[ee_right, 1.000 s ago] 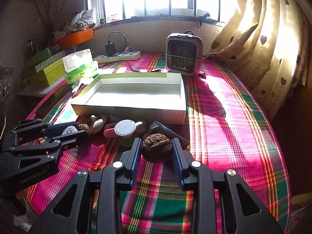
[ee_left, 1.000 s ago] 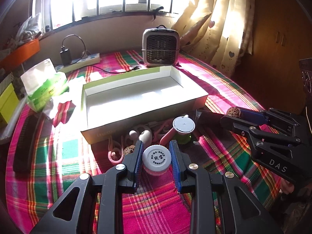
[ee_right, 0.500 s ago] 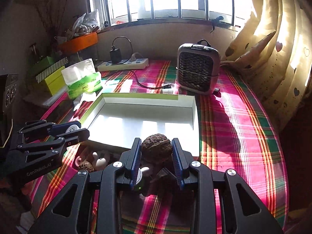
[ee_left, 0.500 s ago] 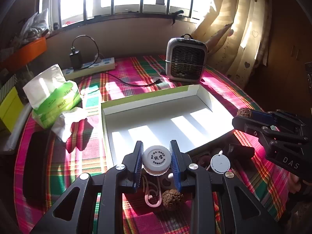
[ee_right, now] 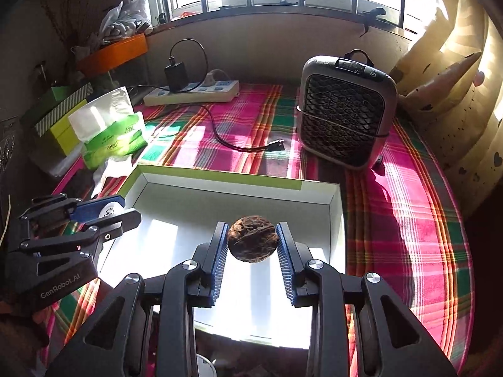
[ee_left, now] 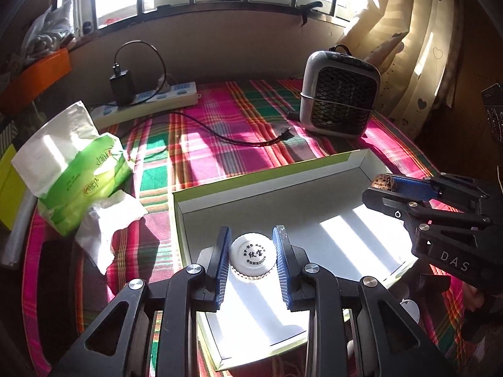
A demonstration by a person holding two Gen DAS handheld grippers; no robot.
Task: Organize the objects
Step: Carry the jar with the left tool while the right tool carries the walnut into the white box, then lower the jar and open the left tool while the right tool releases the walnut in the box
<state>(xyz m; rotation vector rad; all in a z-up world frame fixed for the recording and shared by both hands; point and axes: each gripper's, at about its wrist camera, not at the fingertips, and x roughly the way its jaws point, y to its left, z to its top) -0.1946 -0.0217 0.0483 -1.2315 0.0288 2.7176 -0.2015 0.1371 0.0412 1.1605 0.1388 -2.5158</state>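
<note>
A shallow white box with a green rim point(ee_left: 267, 174) point(ee_right: 220, 174) lies open on the plaid cloth. My left gripper point(ee_left: 251, 253) is shut on a small white round jar point(ee_left: 252, 256) with black printing on its lid, held over the box's left part. My right gripper point(ee_right: 253, 240) is shut on a brown walnut point(ee_right: 253, 238), held over the box's right part. Each gripper shows in the other's view: the right gripper point(ee_left: 382, 185) with the walnut at the right, the left gripper point(ee_right: 108, 212) with the jar at the left.
A grey fan heater point(ee_left: 338, 94) point(ee_right: 344, 110) stands behind the box. A power strip point(ee_left: 147, 102) with a black cable lies at the back. A green tissue pack point(ee_left: 75, 169) sits left of the box. Small items point(ee_left: 408, 309) lie in front of the box.
Both grippers have moved forward from the small items in front of the box to over the box's inside, each still holding its object.
</note>
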